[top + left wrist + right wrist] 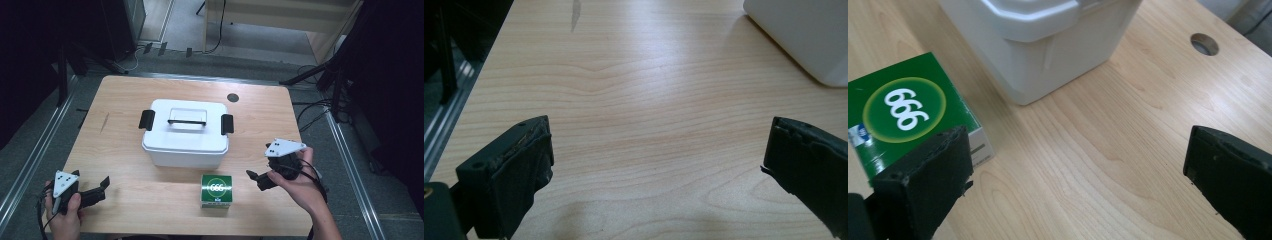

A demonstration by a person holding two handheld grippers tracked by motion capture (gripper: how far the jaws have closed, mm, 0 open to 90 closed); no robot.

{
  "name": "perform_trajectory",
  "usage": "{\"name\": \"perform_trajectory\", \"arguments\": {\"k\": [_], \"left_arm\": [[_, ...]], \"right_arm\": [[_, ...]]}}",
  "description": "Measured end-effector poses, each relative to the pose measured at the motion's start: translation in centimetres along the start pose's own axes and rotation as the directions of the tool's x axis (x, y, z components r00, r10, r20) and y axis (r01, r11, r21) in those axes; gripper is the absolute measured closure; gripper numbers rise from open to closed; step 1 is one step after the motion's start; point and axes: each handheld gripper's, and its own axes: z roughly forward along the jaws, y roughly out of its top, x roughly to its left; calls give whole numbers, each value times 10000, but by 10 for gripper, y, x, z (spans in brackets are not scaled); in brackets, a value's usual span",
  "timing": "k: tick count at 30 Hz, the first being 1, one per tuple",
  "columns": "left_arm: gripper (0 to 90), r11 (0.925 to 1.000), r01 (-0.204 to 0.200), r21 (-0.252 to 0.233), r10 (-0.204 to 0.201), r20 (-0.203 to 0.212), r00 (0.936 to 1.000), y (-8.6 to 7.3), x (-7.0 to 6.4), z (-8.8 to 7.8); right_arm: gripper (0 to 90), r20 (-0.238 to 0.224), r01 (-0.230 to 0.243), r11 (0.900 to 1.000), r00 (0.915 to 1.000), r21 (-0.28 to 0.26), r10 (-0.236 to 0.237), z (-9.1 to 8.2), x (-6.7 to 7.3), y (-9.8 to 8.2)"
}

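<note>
A white lidded storage box (185,132) with black side latches and a handle stands mid-table. In front of it sits a small green carton (216,190) marked 666. My left gripper (101,190) is at the front left corner of the table, pointing right, open with only bare wood between its jaws (659,145); the white box's corner (809,35) shows far off. My right gripper (257,180) hovers right of the carton, pointing left. It is open (1080,160) with nothing between the jaws; the green carton (903,115) lies beside its left jaw and the white box (1048,45) beyond.
The wooden table (125,100) has a round cable hole (232,97) behind the white box. Metal rails run along both sides of the table, and cables and dark stands crowd the floor at the far right.
</note>
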Motion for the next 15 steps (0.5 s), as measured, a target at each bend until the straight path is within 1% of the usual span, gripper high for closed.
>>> {"name": "perform_trajectory", "arguments": {"k": [1,4,8,10,12,13,14,15], "left_arm": [[1,10000,70,-15,-70,-47,10000,0,0,0],[1,9989,466,-97,-467,-94,9989,0,3,0],[1,9972,746,-83,-747,-165,9971,1,6,2],[1,9945,1036,-167,-1040,-244,9943,1,8,2],[1,9929,1166,-231,-1173,-332,9925,1,9,2],[1,9931,1148,-250,-1157,-388,9925,2,9,2],[1,9932,1139,-247,-1149,-399,9926,2,8,2],[1,9924,1201,-274,-1213,-451,9916,2,8,3]], "right_arm": [[0,-152,90,9998,9998,162,-88,-1,-1,3],[0,-366,440,9980,9984,451,-423,-1,-3,12],[0,-676,862,9942,9944,644,-818,-3,-9,27],[0,-876,992,9928,9918,678,-932,-3,-10,37],[0,-997,1183,9898,9889,792,-1102,-2,-10,46],[0,-1047,1269,9882,9875,863,-1177,-1,-10,50],[2,-1211,1381,9863,9845,898,-1269,1,-10,56],[7,-1220,1476,9848,9832,917,-1360,2,-10,59]]}}
